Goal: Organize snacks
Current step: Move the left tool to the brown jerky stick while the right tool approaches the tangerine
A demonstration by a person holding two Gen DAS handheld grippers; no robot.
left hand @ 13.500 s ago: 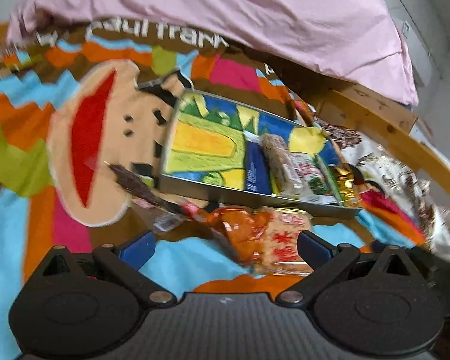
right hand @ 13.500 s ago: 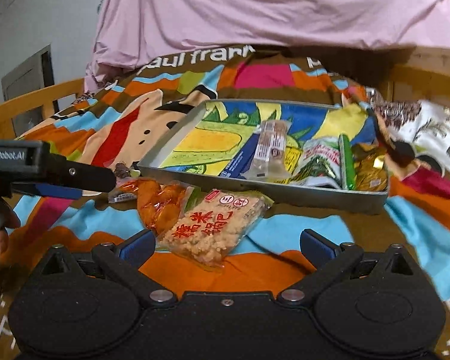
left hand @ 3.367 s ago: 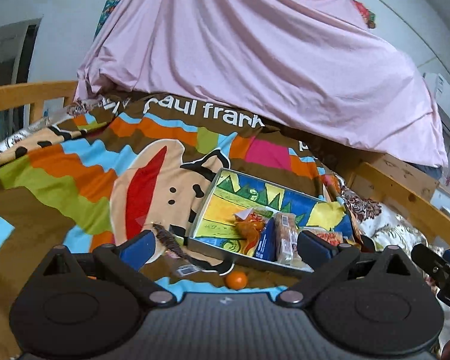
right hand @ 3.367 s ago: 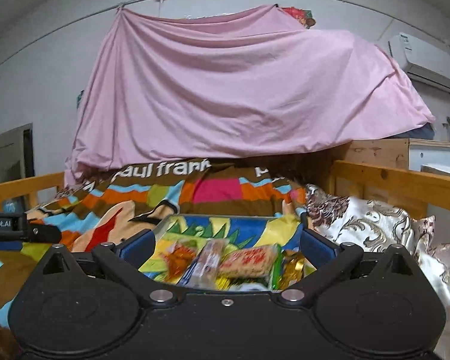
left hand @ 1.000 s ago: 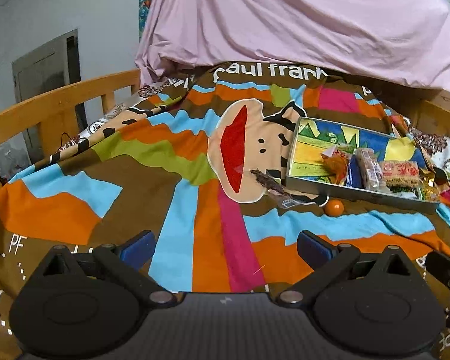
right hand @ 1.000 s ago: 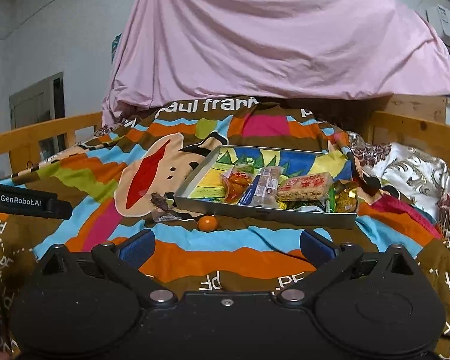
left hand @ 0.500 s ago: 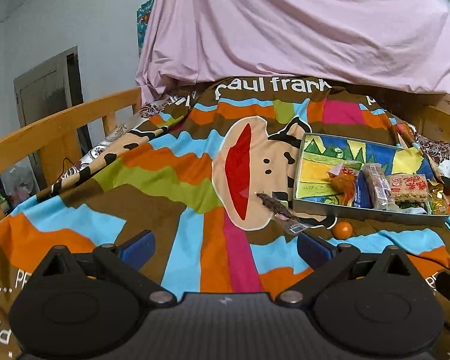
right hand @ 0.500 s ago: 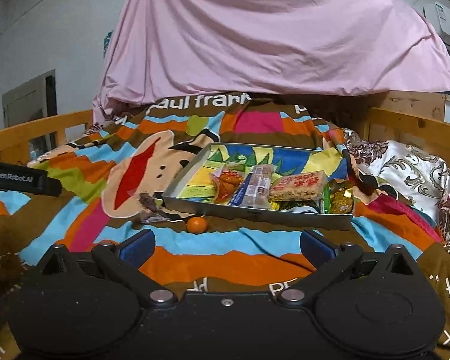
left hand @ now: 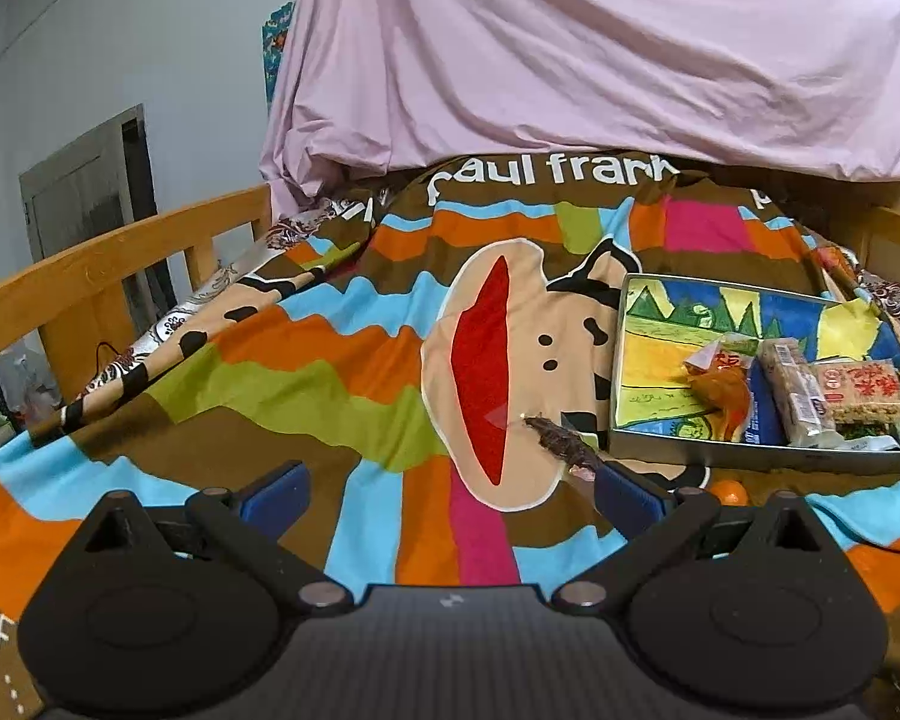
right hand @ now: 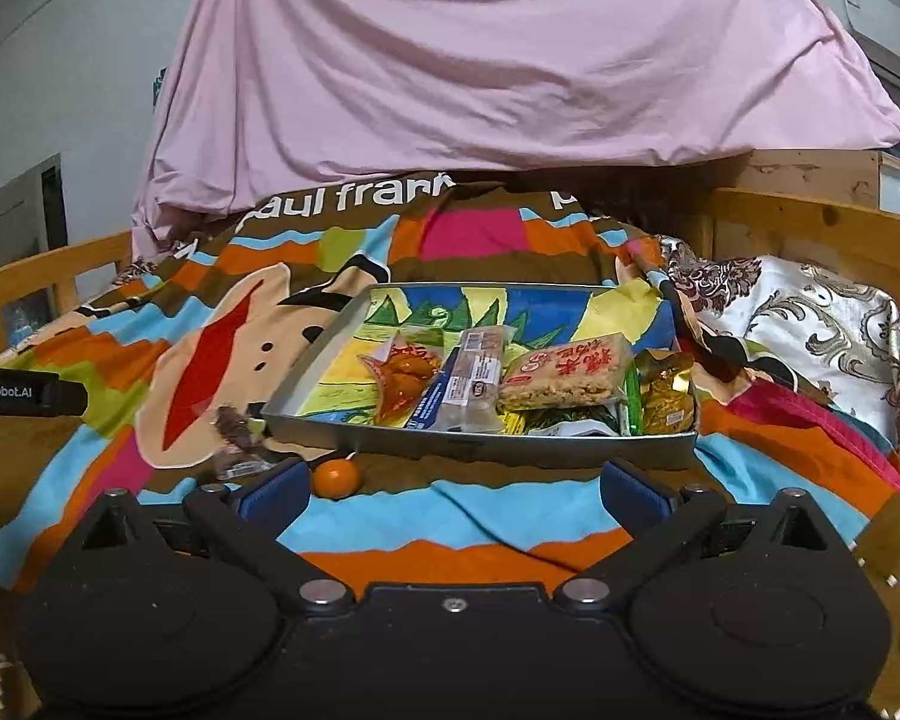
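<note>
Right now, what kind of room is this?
Probably a bedroom. A colourful blanket covers a bed with a wooden rail, a pink sheet hangs behind it, and a tray of snacks sits on the blanket.

Snack tray [left hand: 750, 457] — blanket's [left hand: 282, 372] right side

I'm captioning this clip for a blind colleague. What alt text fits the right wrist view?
A metal tray packed with snack packets sits on a colourful cartoon blanket, seen past the open, empty right claw. A small orange ball and a dark snack packet lie on the blanket outside the tray; a pink sheet hangs behind.
</note>
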